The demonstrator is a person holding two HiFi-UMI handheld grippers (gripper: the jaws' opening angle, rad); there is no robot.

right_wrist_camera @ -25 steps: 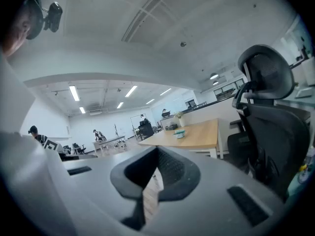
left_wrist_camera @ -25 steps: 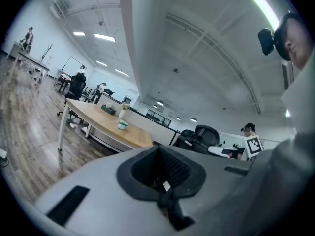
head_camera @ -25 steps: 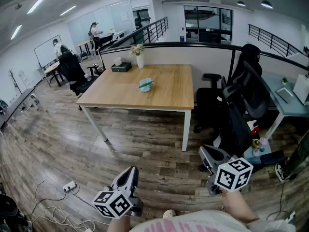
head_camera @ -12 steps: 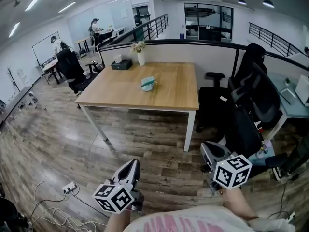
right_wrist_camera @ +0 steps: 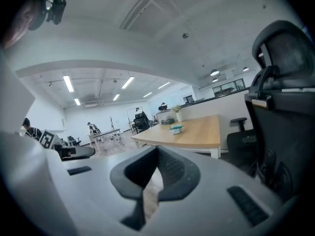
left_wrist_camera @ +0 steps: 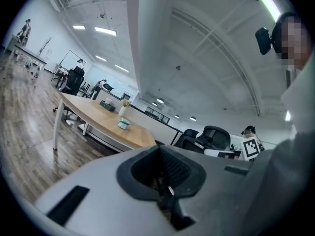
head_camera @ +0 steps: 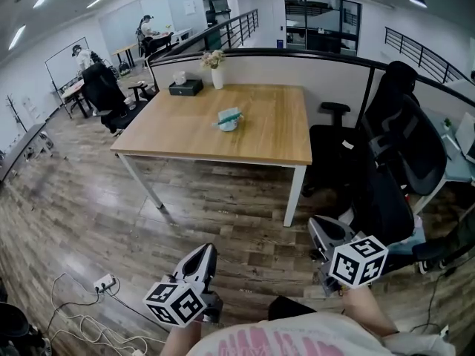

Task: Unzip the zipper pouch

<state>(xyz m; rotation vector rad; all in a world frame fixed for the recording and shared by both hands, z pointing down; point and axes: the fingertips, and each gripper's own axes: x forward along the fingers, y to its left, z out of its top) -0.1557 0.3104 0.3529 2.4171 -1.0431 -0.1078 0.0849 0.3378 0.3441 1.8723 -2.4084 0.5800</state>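
Observation:
A small teal zipper pouch [head_camera: 228,119] lies near the middle of a wooden table [head_camera: 185,136], far ahead of me. It shows tiny in the left gripper view [left_wrist_camera: 124,124] and in the right gripper view [right_wrist_camera: 176,129]. My left gripper [head_camera: 203,255] hangs low at the bottom left, over the floor, jaws shut and empty. My right gripper [head_camera: 324,236] is at the bottom right, also shut with nothing in it. Both are well short of the table.
Black office chairs [head_camera: 393,154] stand to the right of the table. A tissue box [head_camera: 185,87] and a flower vase [head_camera: 217,76] sit at the table's far edge. A power strip and cables [head_camera: 104,284] lie on the wood floor at the left. People work at desks far back.
The view has drifted closer to the table and slightly right. Both grippers stay low and shut in about the same place in the view.

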